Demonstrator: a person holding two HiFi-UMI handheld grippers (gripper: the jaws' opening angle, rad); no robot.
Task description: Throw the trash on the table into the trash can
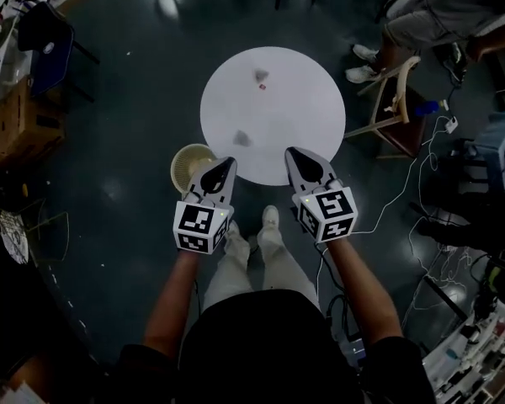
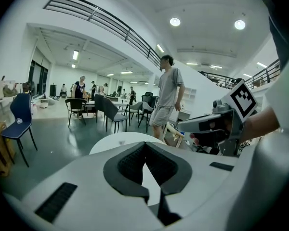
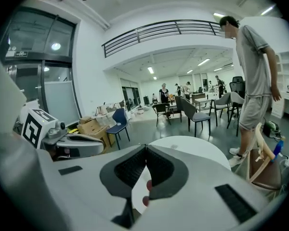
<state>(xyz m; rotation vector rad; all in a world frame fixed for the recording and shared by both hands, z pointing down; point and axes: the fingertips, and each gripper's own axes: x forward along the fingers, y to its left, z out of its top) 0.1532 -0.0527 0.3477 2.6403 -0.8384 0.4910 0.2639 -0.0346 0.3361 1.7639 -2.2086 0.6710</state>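
A round white table [image 1: 303, 108] stands in front of me in the head view. Two small pieces of trash lie on it: a crumpled grey one [image 1: 241, 138] near the front edge and a small one with a red bit [image 1: 261, 78] farther back. A pale basket-like trash can [image 1: 189, 165] sits on the floor at the table's front left. My left gripper [image 1: 229, 163] hovers shut and empty beside the can's rim. My right gripper [image 1: 290, 152] is shut and empty over the table's front edge. Both gripper views show closed jaws [image 2: 145, 144] [image 3: 145, 147] pointing across the table [image 2: 116, 142] [image 3: 197, 148].
A wooden chair [image 1: 393, 108] stands at the table's right, with a person [image 3: 253, 76] in grey beside it. White cables [image 1: 404, 192] trail over the floor on the right. A blue chair [image 1: 46, 45] and cardboard boxes [image 1: 17, 124] are at the left. More chairs and people stand far back.
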